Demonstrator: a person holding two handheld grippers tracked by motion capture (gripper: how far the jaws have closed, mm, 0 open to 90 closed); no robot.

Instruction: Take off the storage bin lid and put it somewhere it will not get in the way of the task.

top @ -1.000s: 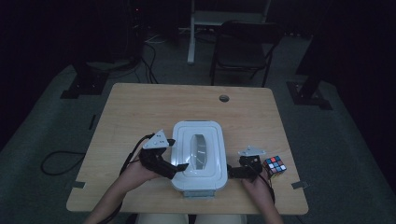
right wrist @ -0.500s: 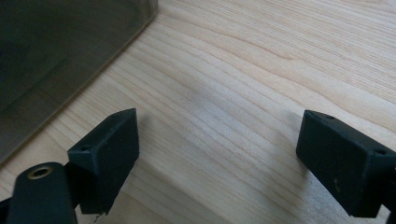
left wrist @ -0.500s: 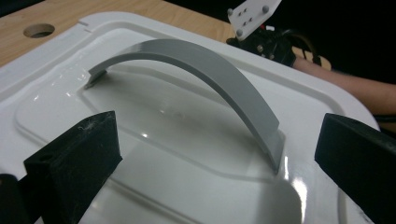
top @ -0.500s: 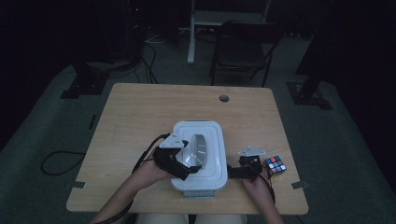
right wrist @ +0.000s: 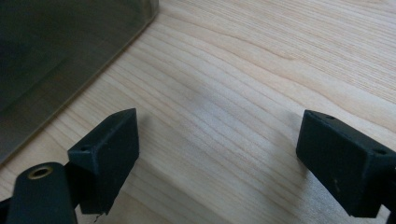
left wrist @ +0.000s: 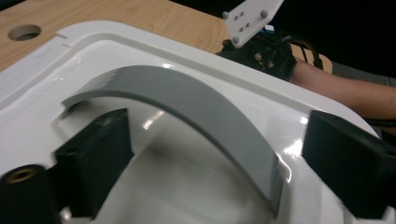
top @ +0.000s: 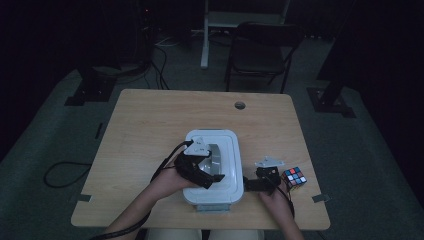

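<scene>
White lidded box (top: 214,165) sits near the front-middle of the wooden table (top: 150,120), just ahead of the person. Its lid has a grey arched handle (left wrist: 187,100) across the middle.

Left gripper (top: 202,170) is over the lid, right at the handle. In the left gripper view the handle arcs between the two black jaws; one pad (left wrist: 95,149) is on one side of it, the other at the far side, w/ clear gaps to both. So jaws apart, straddling the handle, not pressing on it. They've just been closing in a bit, handle between them, no clamp on it. The grey three-cornered plate on top shows pale in the high view. Left hand (top: 167,185) comes in from the bottom edge, cable trailing off to the left side.

Right gripper (top: 250,184) is low by the box's right side, near the front-right of the table. Its jaws stand wide apart w/ only bare wood between them in the right gripper view; a dark wall of the box fills that view's upper-left corner, close to the nearer jaw, can't tell if touching.

A colour puzzle cube (top: 294,177) lies on the table just right of the right gripper, apart from the box. Round cable hole (top: 240,105) in the table's far side. Room is dark; a chair (top: 260,55) stands beyond the table.
</scene>
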